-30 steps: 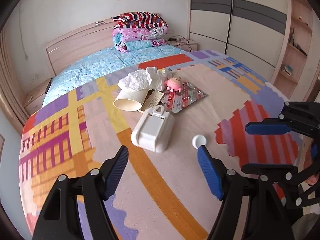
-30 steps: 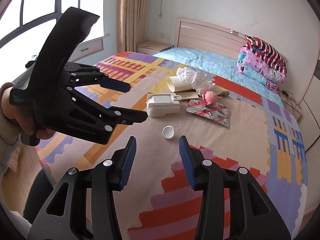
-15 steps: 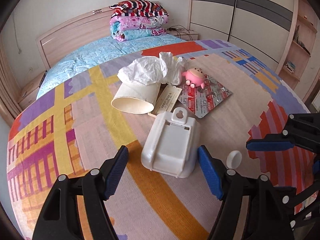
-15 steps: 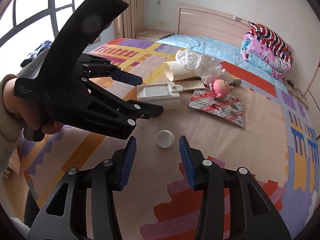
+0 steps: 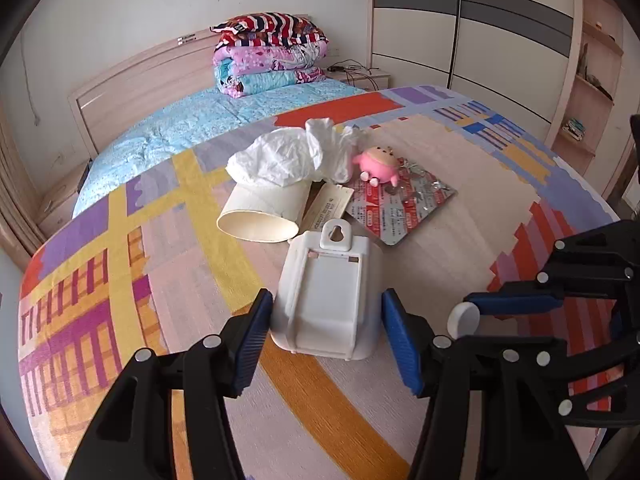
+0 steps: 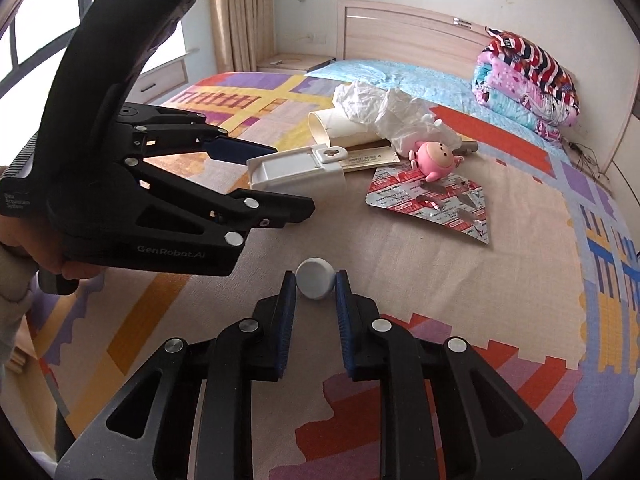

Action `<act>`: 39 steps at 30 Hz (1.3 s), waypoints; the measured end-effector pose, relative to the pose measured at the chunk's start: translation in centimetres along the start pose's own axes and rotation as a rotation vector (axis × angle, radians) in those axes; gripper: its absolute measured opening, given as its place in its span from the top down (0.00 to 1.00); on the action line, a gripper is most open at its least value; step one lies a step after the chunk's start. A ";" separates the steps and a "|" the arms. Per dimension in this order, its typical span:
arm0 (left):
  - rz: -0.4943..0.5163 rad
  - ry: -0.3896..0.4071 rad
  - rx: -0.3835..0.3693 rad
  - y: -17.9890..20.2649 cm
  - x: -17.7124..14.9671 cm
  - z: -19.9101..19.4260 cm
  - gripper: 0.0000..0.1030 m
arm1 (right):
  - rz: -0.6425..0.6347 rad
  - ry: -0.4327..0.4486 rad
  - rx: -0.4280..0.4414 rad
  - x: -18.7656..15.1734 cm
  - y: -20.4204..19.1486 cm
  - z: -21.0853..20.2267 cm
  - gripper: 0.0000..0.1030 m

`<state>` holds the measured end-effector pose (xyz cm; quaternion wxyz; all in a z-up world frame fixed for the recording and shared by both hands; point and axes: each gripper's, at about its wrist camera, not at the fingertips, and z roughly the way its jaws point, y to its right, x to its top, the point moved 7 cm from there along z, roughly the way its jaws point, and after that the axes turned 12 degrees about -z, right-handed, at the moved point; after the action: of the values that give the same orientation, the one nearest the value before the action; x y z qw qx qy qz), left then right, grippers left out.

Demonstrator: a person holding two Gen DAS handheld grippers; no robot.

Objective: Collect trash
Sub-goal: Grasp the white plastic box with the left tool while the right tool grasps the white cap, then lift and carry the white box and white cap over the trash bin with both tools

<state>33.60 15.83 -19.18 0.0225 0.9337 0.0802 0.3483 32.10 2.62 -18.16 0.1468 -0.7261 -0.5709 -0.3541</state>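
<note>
A: Status of each tool?

B: Right gripper [image 6: 315,286]: jaws closing, pads against both sides of the white bottle cap [image 6: 315,284], which sits just right of the white plastic case [image 5: 326,300]. Left gripper [image 5: 326,334]: jaws closing around that case, a gap still showing at each pad.

A: Remaining items?

B: Just behind the case: cardboard tube [image 5: 264,216], crumpled white tissue [image 5: 280,160], red foil blister sheet [image 5: 400,210] (pink toy figure [image 5: 380,164] on it).

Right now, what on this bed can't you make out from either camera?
- Print on the foil blister sheet: too small in both views.
- Inside of the paper cup: its wall hides the depth; crumpled tissue covers its far end.
- Card: partly under the white plastic case.
</note>
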 end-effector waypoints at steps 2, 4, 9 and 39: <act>0.002 0.009 -0.003 0.2 -0.1 -0.7 0.47 | -0.003 0.003 0.000 -0.1 -0.2 -0.3 0.80; 0.003 0.015 0.000 0.5 -0.2 -1.5 0.47 | -0.005 0.006 0.000 -0.2 -0.3 -0.6 0.80; -0.008 0.021 0.000 1.3 -0.7 -3.6 0.47 | -0.001 0.023 -0.002 -0.3 -0.5 -2.0 0.80; -0.001 0.125 0.020 9.6 -8.1 -18.3 0.47 | -0.043 0.153 -0.012 -5.4 -4.9 -15.5 0.80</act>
<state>16.86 4.79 -9.65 0.0083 0.9103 0.0853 0.4049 21.61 -9.36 -11.79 0.1778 -0.6852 -0.5715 -0.4151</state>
